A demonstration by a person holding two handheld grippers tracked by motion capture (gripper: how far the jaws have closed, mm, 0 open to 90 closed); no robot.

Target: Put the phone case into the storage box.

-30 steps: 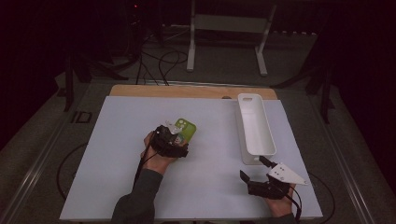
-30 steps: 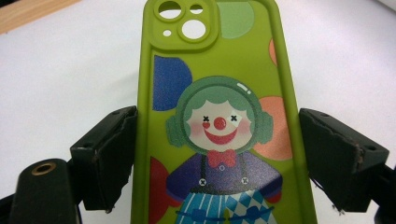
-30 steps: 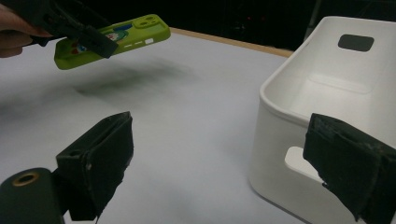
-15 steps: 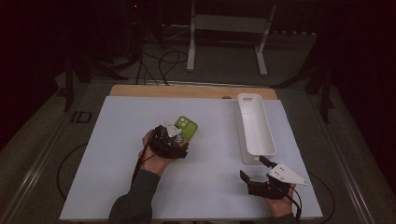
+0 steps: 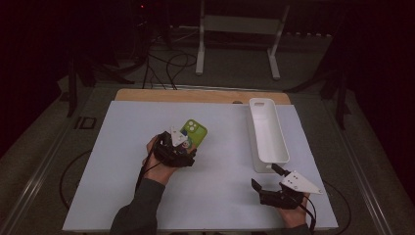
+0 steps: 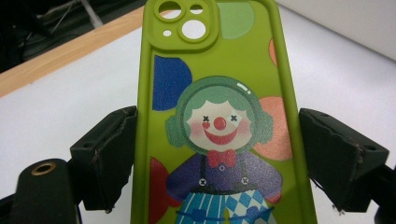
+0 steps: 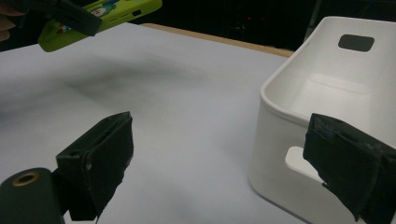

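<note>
A lime-green phone case (image 5: 195, 132) printed with a clown sits lengthwise between the jaws of my left gripper (image 5: 187, 142), left of the table's middle. Up close, the case (image 6: 219, 93) shows its camera cut-outs at the far end, and my left gripper (image 6: 219, 135) is shut on its long edges. From the right gripper view the case (image 7: 107, 16) hangs tilted above the white sheet. My right gripper (image 5: 264, 175) rests near the front right of the table. It stands open (image 7: 222, 130) with nothing between its jaws, just short of the bin's near end.
A long white bin (image 5: 259, 105) with handle cut-outs lies at the right, running front to back, its near wall (image 7: 289, 116) close to my right gripper. A white sheet (image 5: 220, 205) covers the table, with a wooden strip (image 5: 195, 95) along its far edge.
</note>
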